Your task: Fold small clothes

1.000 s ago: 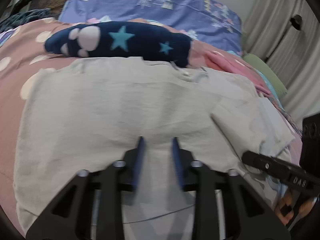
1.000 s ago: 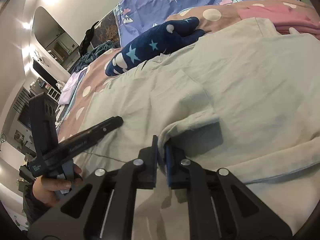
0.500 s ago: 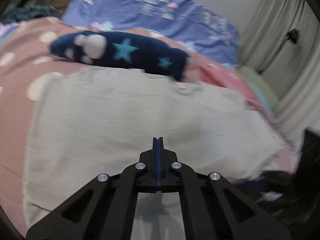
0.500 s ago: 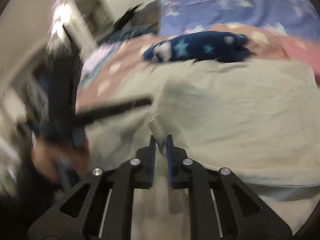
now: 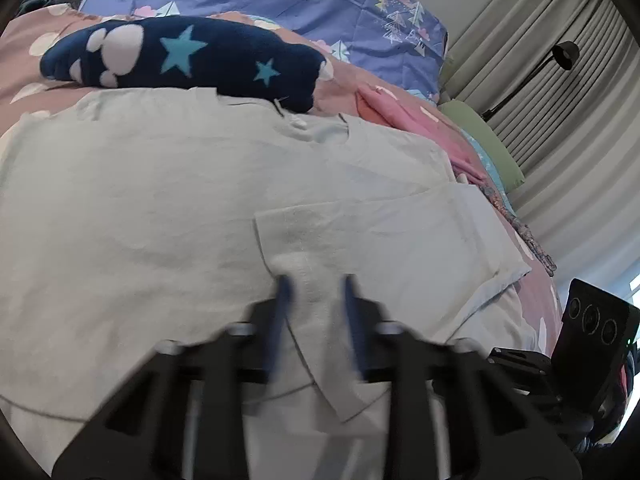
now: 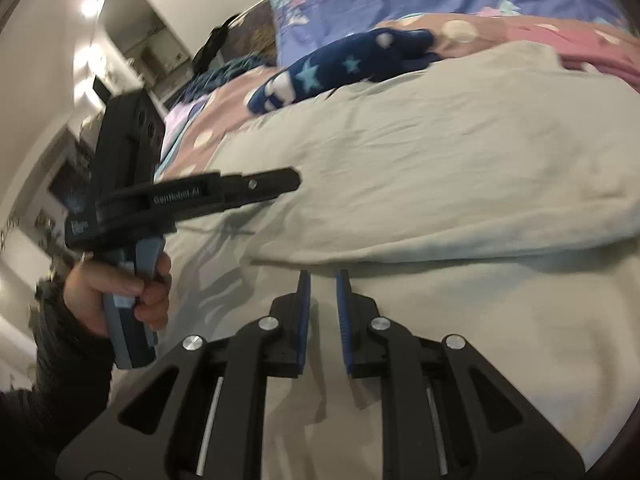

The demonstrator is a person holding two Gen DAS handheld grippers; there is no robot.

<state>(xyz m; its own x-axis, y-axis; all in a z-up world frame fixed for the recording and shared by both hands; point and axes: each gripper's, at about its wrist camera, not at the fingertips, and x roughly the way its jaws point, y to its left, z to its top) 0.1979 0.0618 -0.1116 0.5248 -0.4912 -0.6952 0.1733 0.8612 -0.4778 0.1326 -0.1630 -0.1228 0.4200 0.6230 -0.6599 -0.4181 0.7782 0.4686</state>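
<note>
Garment (image 5: 160, 208): a pale grey-green piece of clothing is spread flat over a pink spotted bedcover (image 5: 24, 92) and fills the near and middle part of both views. A flap (image 5: 380, 232) of the garment is folded inward from the right side and lies on top of the main panel.

Left gripper (image 5: 316, 280): in its own camera view the two blue-padded fingers are blurred but are seen standing apart. The seamed near corner of the flap lies in the gap. Whether the pads touch the fabric cannot be told, and no grip on it is seen. In the right wrist view the same gripper (image 6: 294, 180) is seen from the side above the left part of the garment, held by the left hand (image 6: 120, 288) around its grey-blue handle.

Right gripper (image 6: 323, 276): the fingers are parted by a narrow gap. Nothing is clamped between them, and only the garment surface is seen through the gap, just near of a folded edge.

Markings: white lettering on the side of the left gripper reads "GenRobot AI", slightly blurred. A second label lower on its body is too blurred to read.

Beyond the far edge of the garment lies a navy star-patterned item (image 5: 180, 56), with a pink cloth (image 5: 400, 116) to its right.
</note>
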